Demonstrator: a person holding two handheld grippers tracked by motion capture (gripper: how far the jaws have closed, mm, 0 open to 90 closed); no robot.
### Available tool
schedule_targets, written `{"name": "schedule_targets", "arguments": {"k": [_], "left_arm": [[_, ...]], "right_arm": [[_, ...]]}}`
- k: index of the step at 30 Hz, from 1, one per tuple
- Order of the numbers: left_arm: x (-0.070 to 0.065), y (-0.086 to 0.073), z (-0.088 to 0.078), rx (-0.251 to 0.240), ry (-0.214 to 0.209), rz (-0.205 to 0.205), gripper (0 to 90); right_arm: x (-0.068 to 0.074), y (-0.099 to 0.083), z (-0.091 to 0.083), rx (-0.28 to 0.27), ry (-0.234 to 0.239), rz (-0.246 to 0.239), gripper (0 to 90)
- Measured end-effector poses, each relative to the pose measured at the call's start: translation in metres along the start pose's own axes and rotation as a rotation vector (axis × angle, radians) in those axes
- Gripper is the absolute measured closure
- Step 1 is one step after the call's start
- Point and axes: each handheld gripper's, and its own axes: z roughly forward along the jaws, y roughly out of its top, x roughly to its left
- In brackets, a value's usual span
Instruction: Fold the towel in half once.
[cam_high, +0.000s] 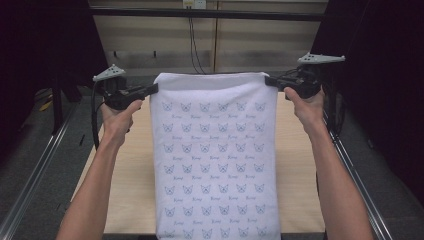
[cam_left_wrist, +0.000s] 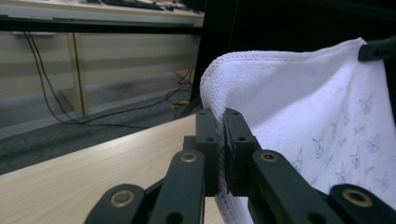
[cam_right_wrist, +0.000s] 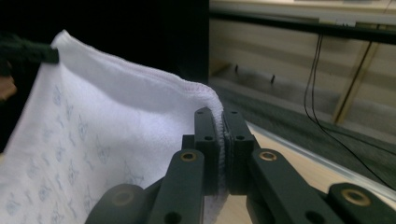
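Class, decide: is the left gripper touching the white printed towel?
Touching. In the left gripper view, the left gripper has its black jaws closed on the hemmed corner of the white printed towel, with no gap showing.

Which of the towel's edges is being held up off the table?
The far hemmed edge of the towel: each hand-held gripper, left and right, pinches one of its corners.
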Motion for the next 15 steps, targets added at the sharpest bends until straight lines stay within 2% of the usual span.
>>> {"name": "schedule_targets", "arguments": {"k": [1,2,4,6,7,8,9,10,11,13,15], "left_arm": [[-0.004,-0.002,-0.001,0.024,-0.002,0.035,86.4],[-0.009,-0.007,-0.003,0.03,-0.024,0.047,86.4],[-0.014,-0.019,-0.007,0.026,-0.051,0.041,86.4],[-0.019,-0.03,-0.009,0.053,-0.052,0.052,86.5],[-0.022,-0.037,-0.011,0.054,-0.06,0.047,86.4],[-0.024,-0.044,-0.014,0.062,-0.072,0.046,86.4],[-0.029,-0.051,-0.019,0.063,-0.078,0.046,86.5],[-0.031,-0.056,-0.022,0.065,-0.092,0.048,86.5],[-0.037,-0.063,-0.028,0.069,-0.099,0.047,86.4],[-0.043,-0.073,-0.037,0.072,-0.126,0.047,86.4],[-0.052,-0.086,-0.046,0.074,-0.146,0.025,86.4]], "right_arm": [[0.001,-0.001,-0.002,-0.011,0.012,0.003,86.7],[0.003,-0.004,-0.003,-0.013,0.018,-0.003,86.7],[0.007,-0.017,-0.005,0.015,0.029,-0.011,86.7],[0.012,-0.032,-0.008,0.039,0.045,-0.016,86.7],[0.019,-0.045,-0.013,0.056,0.061,-0.022,86.7],[0.019,-0.045,-0.013,0.056,0.061,-0.022,86.7],[0.029,-0.059,-0.023,0.058,0.096,-0.028,86.7],[0.029,-0.059,-0.023,0.058,0.096,-0.028,86.7],[0.04,-0.071,-0.034,0.07,0.102,-0.044,86.7],[0.043,-0.075,-0.039,0.076,0.113,-0.05,86.7],[0.051,-0.089,-0.053,0.09,0.124,-0.053,86.7]]}}
